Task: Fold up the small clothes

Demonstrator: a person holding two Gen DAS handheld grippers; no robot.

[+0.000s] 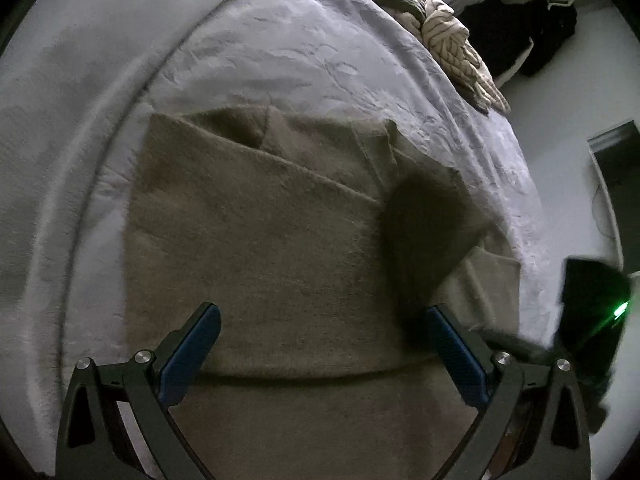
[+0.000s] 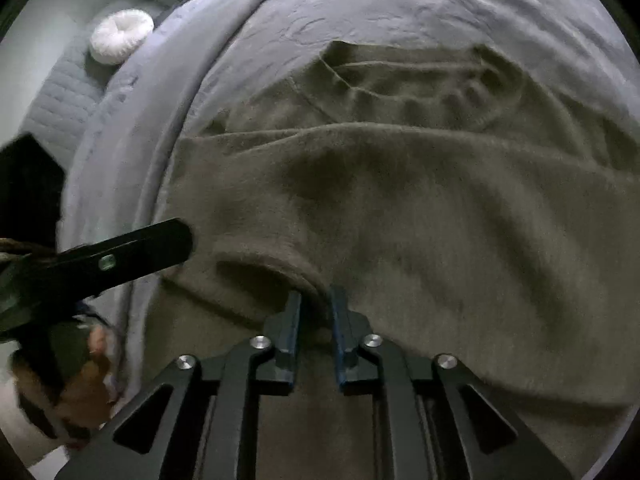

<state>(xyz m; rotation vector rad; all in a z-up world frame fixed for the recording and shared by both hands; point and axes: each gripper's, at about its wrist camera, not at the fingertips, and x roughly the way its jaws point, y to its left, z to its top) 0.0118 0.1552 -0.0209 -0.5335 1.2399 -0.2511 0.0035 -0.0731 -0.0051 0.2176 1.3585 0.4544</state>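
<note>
A brown fuzzy garment (image 1: 280, 232) lies partly folded on the light grey bedspread (image 1: 300, 52). My left gripper (image 1: 320, 320) hovers wide open just above its near part, holding nothing. In the right wrist view the same garment (image 2: 400, 200) fills the frame, with a folded layer across its middle. My right gripper (image 2: 315, 300) is shut on a rolled edge of the garment, and the cloth is pinched between the blue pads (image 2: 294, 312). The left gripper (image 2: 120, 256) shows at the left of that view as a dark bar over the garment's edge.
A pile of knitted clothes (image 1: 440, 32) lies at the far edge of the bed. Dark clothing (image 1: 520, 28) lies on the floor beyond. A round white cushion (image 2: 120, 36) sits on a quilted surface at far left. The bedspread's raised seam (image 1: 120, 128) curves past the garment.
</note>
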